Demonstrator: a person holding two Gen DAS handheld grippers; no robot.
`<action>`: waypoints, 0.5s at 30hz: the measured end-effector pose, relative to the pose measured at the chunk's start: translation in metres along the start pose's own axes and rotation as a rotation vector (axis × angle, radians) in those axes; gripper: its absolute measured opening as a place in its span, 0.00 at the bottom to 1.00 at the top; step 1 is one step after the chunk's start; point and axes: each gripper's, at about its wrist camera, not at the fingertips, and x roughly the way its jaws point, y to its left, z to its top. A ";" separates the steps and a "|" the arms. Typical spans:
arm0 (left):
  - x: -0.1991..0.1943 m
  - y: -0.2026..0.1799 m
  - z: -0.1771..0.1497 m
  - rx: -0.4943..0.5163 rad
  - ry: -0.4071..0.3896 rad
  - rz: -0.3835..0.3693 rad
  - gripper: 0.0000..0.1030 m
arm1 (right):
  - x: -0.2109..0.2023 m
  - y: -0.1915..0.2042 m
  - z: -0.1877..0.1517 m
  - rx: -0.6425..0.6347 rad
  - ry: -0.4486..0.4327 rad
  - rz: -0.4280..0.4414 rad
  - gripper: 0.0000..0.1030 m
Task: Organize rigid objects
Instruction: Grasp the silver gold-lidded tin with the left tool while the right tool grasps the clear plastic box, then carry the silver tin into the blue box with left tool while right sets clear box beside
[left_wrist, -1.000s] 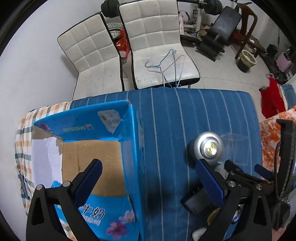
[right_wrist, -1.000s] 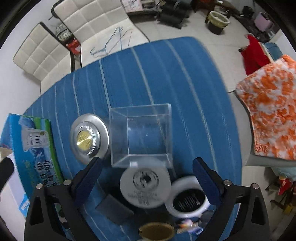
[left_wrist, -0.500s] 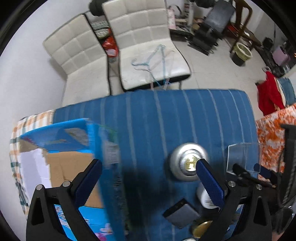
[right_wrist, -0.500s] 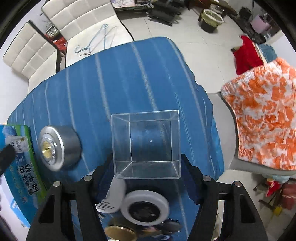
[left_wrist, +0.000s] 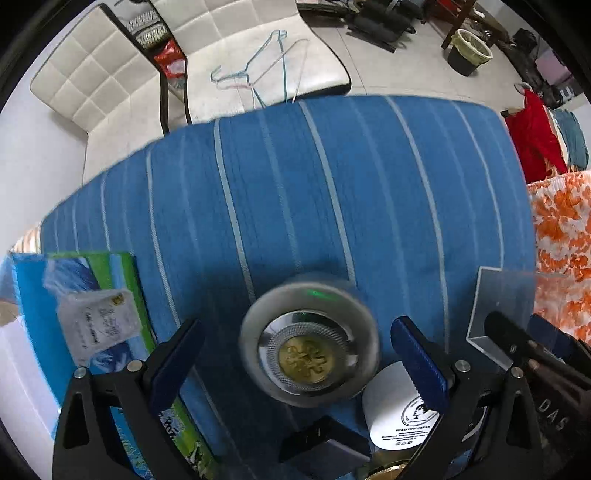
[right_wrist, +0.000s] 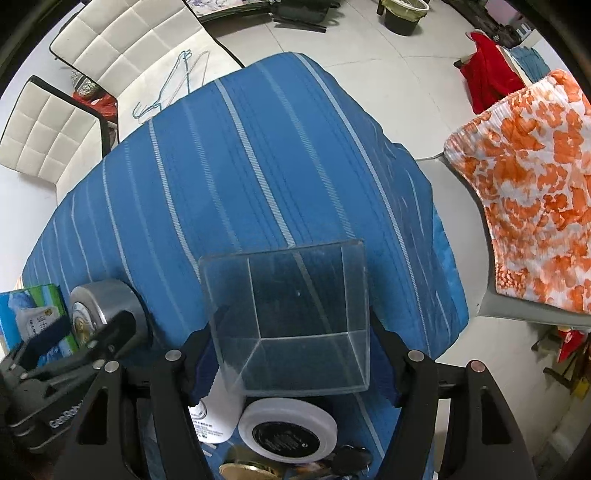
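Observation:
A round silver tin (left_wrist: 309, 339) with a gold centre stands on the blue striped tablecloth (left_wrist: 295, 184); it also shows in the right wrist view (right_wrist: 101, 310). My left gripper (left_wrist: 299, 354) is open, its fingers either side of the tin and apart from it. My right gripper (right_wrist: 291, 358) is shut on a clear plastic box (right_wrist: 291, 321), held off the table; the box's corner shows in the left wrist view (left_wrist: 498, 306). Below it lie a white jar (right_wrist: 214, 413) and a white-rimmed black disc (right_wrist: 288, 430).
A blue carton (left_wrist: 92, 332) sits at the table's left edge. A dark flat case (left_wrist: 325, 450) and a gold lid (right_wrist: 251, 470) lie near the front. White chairs (left_wrist: 221, 55) with wire hangers stand behind the table. An orange-patterned cloth (right_wrist: 535, 192) is on the right.
My left gripper has moved right from over the carton and now straddles the silver tin. My right gripper has closed on the clear box and lifted it.

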 end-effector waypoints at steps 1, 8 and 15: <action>0.006 0.002 0.000 -0.006 0.013 -0.004 1.00 | 0.002 -0.001 0.001 0.002 0.003 -0.002 0.69; 0.029 0.006 0.002 -0.038 0.018 -0.074 0.71 | 0.019 -0.001 0.002 0.008 0.039 -0.046 0.67; 0.023 -0.002 -0.006 -0.013 -0.046 -0.021 0.67 | 0.015 0.007 -0.002 -0.015 0.006 -0.113 0.66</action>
